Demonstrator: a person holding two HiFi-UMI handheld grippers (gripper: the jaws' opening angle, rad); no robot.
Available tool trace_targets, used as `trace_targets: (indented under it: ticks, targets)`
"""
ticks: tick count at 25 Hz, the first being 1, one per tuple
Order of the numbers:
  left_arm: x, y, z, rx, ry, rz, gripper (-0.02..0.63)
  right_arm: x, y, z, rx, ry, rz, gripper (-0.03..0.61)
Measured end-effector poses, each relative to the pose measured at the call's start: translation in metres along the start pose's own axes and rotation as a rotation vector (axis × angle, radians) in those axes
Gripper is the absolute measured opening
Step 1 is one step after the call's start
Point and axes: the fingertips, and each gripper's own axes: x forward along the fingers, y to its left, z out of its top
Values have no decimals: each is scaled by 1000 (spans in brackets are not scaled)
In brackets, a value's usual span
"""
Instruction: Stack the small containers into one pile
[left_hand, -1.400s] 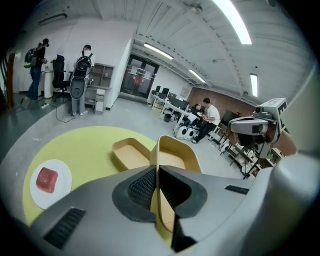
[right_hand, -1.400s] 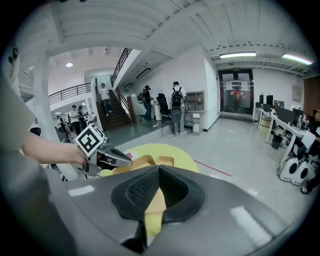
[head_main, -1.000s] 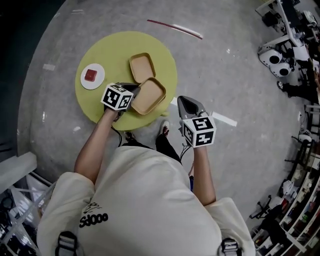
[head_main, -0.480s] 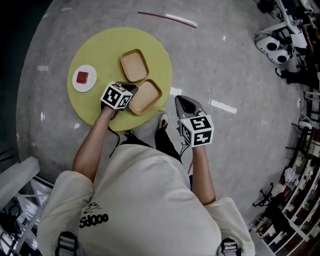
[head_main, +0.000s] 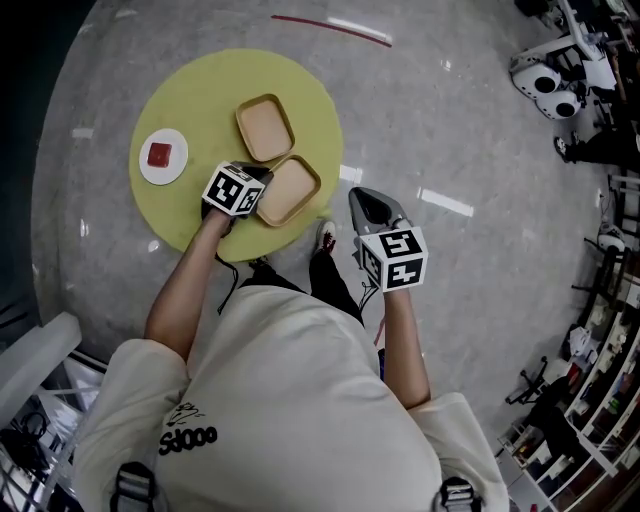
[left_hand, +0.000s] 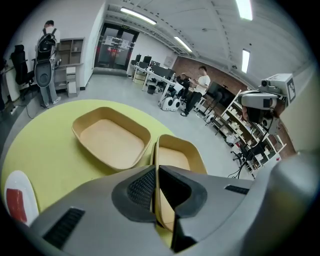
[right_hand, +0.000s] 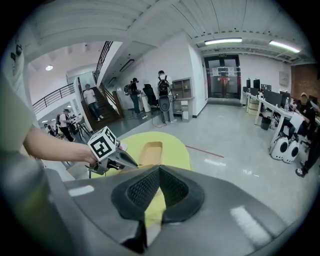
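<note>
Nothing is stacked yet: the 2 small containers lie side by side on the yellow worktop (head_main: 200, 95), the near container (head_main: 292, 190) just beside the far container (head_main: 265, 128), not inside it. 1 must go into the other. Your left claw (left_hand: 155, 172) is almost closed, pinching the near container's left wall. I cannot tell whether that container rests on the worktop. Your left forearm (head_main: 185, 280) reaches forward, claw pointing steeply down. Your right claw (right_hand: 159, 170) is closed and empty, held beyond the worktop's right edge, above the floor (head_main: 450, 130).

Head view looks down; both gripper views share the table (head_main: 200, 100).
</note>
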Motion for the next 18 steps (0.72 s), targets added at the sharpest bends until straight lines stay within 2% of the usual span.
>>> trace_targets:
  ticks: [9, 10, 13, 18]
  targets:
    - [8, -2, 4, 5, -4, 12, 26, 2, -10, 0, 11, 6, 6, 11]
    - [9, -4, 2, 4, -9, 10, 33, 2, -9, -1, 9, 4, 9, 11]
    - [9, -13, 3, -22, -30, -2, 123, 1, -10, 1, 1, -3, 21, 11]
    - [-7, -8, 19, -94, -116, 17, 129, 3, -12, 13, -18, -13, 53, 11]
